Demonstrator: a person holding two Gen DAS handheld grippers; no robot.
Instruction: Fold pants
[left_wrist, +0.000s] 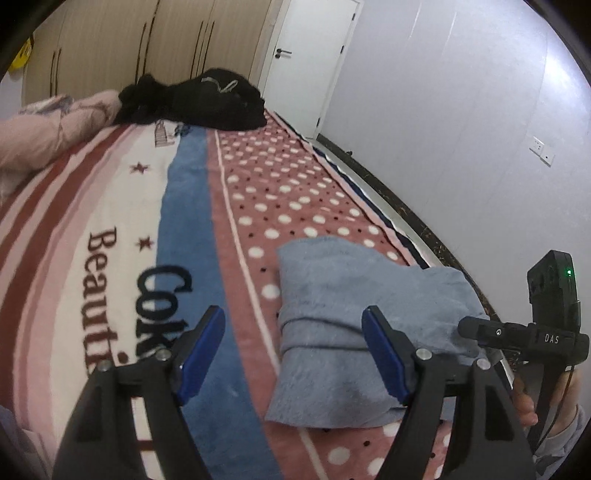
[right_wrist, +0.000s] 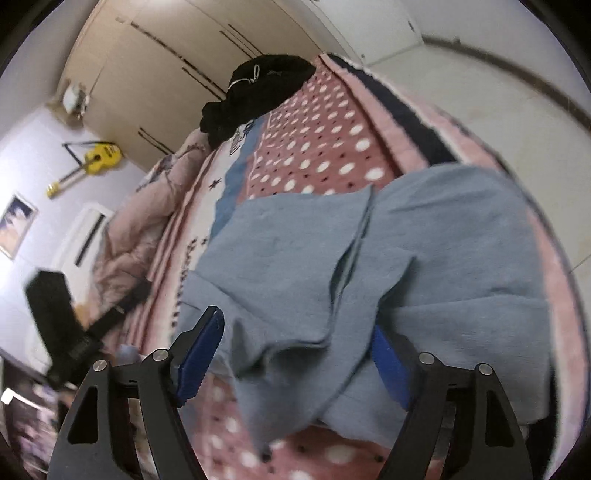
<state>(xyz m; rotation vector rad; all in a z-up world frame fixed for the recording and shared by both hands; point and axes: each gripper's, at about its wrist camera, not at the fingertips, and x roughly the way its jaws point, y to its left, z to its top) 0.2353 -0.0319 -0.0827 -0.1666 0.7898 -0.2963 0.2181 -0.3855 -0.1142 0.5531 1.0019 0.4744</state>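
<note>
Grey-blue pants (left_wrist: 343, 332) are lying folded near the bed's (left_wrist: 122, 221) edge. Both jaws are standing wide, holding nothing: left hand-held gripper (left_wrist: 295, 347) hovering beside the bundle, right hand-held gripper (right_wrist: 295, 350) straddling a loose flap. You are squaring edges; pinch all layers together.

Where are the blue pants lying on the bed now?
The blue pants lie folded on the dotted pink strip of the blanket, near the bed's right edge in the left wrist view.
</note>
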